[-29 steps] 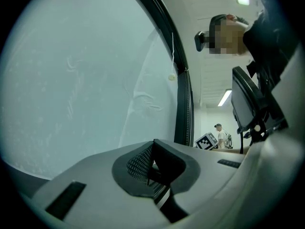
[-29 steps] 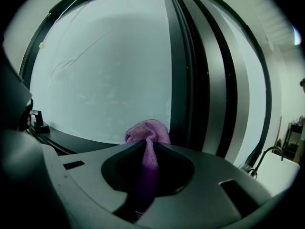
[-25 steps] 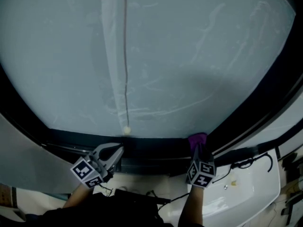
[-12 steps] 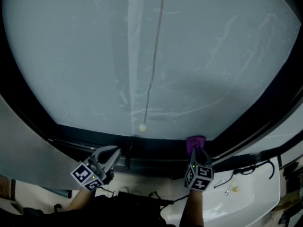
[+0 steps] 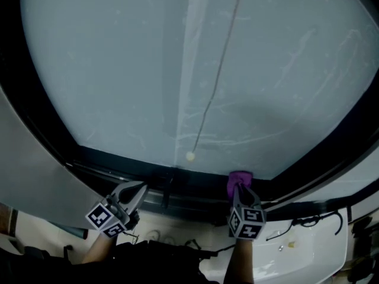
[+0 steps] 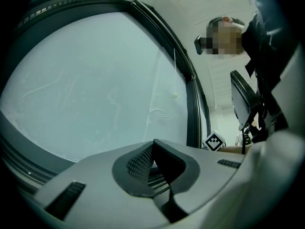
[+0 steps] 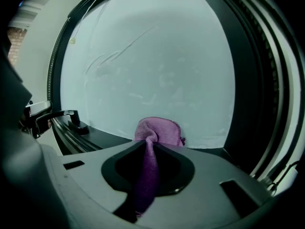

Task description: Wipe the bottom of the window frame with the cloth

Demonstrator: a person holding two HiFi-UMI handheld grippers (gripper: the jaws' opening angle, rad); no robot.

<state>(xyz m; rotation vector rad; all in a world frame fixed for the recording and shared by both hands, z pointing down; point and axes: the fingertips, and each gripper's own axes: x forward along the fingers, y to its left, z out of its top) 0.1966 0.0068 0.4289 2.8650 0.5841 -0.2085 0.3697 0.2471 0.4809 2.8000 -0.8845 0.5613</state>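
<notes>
The right gripper (image 7: 147, 144) is seen with its jaws closed tight on a purple cloth (image 7: 159, 130). A narrow strip of the fabric is pinched between them and trails back through the jaw opening. A bunched head of the cloth stands out just past the tips. That bunched head is set against the dark bottom rail of the window frame (image 7: 109, 136), at the foot of the frosted window pane (image 7: 152, 56); whether it also touches the pane cannot be told. In the head view the same gripper (image 5: 238, 189) is pointed up at the rail, with the cloth (image 5: 239, 179) showing just beyond its tips. Well to the left of it, the left gripper (image 5: 140, 188) is held with its tips near the bottom rail (image 5: 195, 182); contact with the rail cannot be made out. In its own view the left gripper (image 6: 153, 142) is shown with its jaws brought together and nothing held between them. The right gripper's marker cube is visible far off to its right. Further left of the right gripper, a dark window handle (image 7: 52, 114) is mounted along the rail. Above and between the two grippers, a thin pull cord (image 5: 219, 76) hangs down the pane (image 5: 118, 70), ending in a small pale bead (image 5: 190, 156) just above the rail.
</notes>
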